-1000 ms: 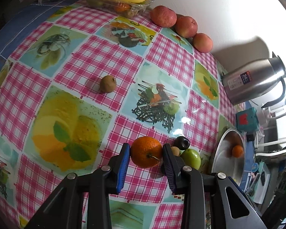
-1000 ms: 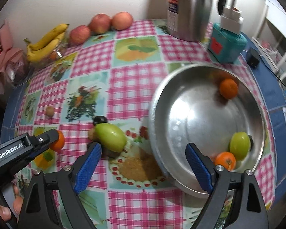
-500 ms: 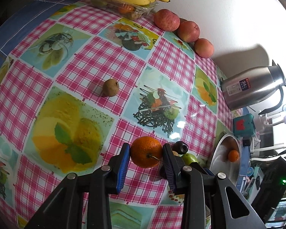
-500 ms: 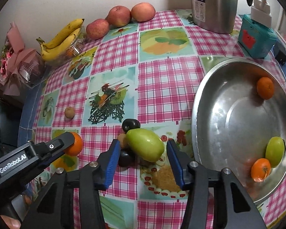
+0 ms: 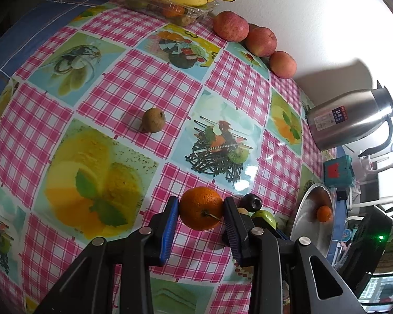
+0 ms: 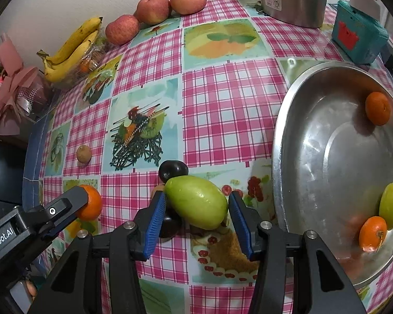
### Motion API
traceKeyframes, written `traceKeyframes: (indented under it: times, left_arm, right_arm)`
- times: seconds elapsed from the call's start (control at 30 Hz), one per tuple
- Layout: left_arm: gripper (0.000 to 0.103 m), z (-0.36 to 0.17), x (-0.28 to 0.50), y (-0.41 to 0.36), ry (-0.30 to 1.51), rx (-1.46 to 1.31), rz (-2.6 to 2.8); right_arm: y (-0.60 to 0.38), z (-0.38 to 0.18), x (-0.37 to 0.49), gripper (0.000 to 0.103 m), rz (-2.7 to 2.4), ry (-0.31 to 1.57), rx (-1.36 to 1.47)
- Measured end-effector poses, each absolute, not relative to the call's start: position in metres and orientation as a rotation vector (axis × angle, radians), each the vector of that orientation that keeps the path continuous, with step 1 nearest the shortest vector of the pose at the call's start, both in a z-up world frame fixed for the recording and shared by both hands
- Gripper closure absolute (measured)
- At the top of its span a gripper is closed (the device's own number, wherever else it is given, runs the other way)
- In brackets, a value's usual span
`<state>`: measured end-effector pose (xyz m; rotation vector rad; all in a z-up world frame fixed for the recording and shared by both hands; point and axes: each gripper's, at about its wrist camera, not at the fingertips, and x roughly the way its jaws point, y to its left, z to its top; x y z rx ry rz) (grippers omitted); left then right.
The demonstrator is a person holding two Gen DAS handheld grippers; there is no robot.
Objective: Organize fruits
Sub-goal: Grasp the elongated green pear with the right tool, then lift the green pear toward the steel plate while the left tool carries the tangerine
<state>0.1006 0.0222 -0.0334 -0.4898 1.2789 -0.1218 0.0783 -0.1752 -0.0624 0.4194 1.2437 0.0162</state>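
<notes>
The steel basin holds 3 fruits already. Left gripper clamps an orange; right gripper pinches a green mango on the tablecloth. Several fruits still lie out.

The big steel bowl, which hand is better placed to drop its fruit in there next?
Right. The right gripper with the green oval fruit sits beside the steel bowl; the left gripper with its orange is farther off.

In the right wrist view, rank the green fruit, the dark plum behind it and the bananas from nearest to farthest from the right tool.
1. Green fruit, between the right tool's pads.
2. Dark plum, just behind it.
3. Bananas, far left by the wall.
</notes>
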Motion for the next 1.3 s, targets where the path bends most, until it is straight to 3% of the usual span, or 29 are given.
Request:
traceKeyframes:
  times: [1.3]
  left_arm:
    - [0.066, -0.0367, 0.1011, 0.0197, 1.292, -0.456, -0.117]
  right_arm:
    - [-0.1802, -0.0694, 0.0746, 0.052, 0.043, 1.272, 0.517]
